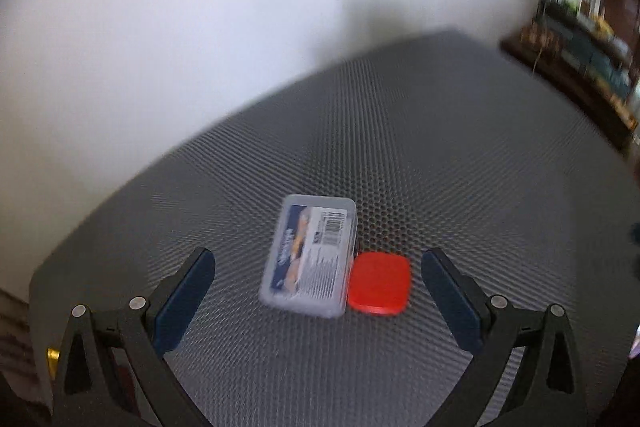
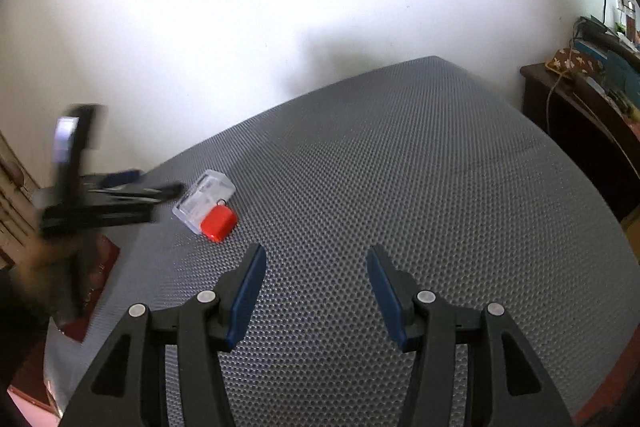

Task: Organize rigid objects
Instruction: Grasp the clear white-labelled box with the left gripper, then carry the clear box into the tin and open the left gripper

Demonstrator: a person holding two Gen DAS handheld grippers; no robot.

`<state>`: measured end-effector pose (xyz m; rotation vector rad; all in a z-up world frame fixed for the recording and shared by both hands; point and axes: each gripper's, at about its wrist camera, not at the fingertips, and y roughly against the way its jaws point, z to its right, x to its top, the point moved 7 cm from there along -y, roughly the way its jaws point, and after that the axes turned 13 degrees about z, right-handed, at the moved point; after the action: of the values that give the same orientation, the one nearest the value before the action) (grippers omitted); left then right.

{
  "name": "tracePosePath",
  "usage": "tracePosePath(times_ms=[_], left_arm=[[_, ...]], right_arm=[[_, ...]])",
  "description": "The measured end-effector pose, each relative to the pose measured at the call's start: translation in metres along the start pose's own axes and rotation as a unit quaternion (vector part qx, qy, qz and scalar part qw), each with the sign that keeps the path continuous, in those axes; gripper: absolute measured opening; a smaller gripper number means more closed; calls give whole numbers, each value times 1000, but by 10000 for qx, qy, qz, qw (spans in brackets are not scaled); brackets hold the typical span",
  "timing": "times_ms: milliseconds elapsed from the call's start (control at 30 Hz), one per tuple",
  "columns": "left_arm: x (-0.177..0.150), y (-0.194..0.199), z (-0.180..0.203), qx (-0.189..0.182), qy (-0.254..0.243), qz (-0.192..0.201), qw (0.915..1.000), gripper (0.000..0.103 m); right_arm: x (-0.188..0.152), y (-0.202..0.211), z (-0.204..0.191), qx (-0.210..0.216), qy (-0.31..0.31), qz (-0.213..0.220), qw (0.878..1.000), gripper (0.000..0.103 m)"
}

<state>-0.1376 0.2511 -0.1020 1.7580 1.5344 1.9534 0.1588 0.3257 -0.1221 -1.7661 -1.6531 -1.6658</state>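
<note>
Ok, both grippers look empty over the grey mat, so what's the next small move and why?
Probably lower the left hand-held gripper onto the clear plastic rectangular case. Its open jaws already straddle the case and the flat red rounded-square box touching it. The right hand-held gripper is open over bare grey honeycomb mat, farther away.

both tongs angled down, empty: left tongs (image 1: 318,281) wide apart, right tongs (image 2: 316,283) part-spread
</note>
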Motion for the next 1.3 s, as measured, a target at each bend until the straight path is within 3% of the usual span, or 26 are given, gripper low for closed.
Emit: tracePosePath(times_ms=[233, 300, 333, 400, 600, 800, 1000, 1133, 1233, 1300], left_arm=[[-12, -59, -18, -83, 556, -543, 9969, 101], [-16, -69, -21, -106, 681, -730, 9949, 88], [-20, -75, -21, -248, 823, -881, 9924, 67], [-18, -73, -26, -359, 985, -776, 9915, 59], [10, -33, -53, -333, 1305, -254, 9906, 58], [53, 51, -96, -13, 1605, 530, 9856, 58], [64, 182, -142, 566, 1449, 1367, 9783, 58], [47, 280, -181, 1147, 1475, 2013, 9615, 58], [30, 350, -203, 1652, 1438, 2485, 9435, 58], [11, 396, -216, 2144, 1351, 2758, 9272, 58]], right_arm=[[1, 4, -4, 232, -189, -82, 9995, 54], [0, 2, -6, 294, -228, -128, 9992, 54], [0, 1, -6, 299, -222, -139, 9992, 54], [0, -2, -8, 319, -201, -156, 9992, 54], [-4, -5, -27, 446, -164, -207, 9987, 54], [-17, -4, -53, 554, 92, -335, 9979, 54], [-29, 4, -68, 570, 255, -411, 9972, 54], [-29, 5, -78, 664, 278, -316, 9969, 54], [-27, 12, -87, 794, 355, -253, 9959, 54], [-26, 15, -94, 854, 423, -256, 9951, 54]])
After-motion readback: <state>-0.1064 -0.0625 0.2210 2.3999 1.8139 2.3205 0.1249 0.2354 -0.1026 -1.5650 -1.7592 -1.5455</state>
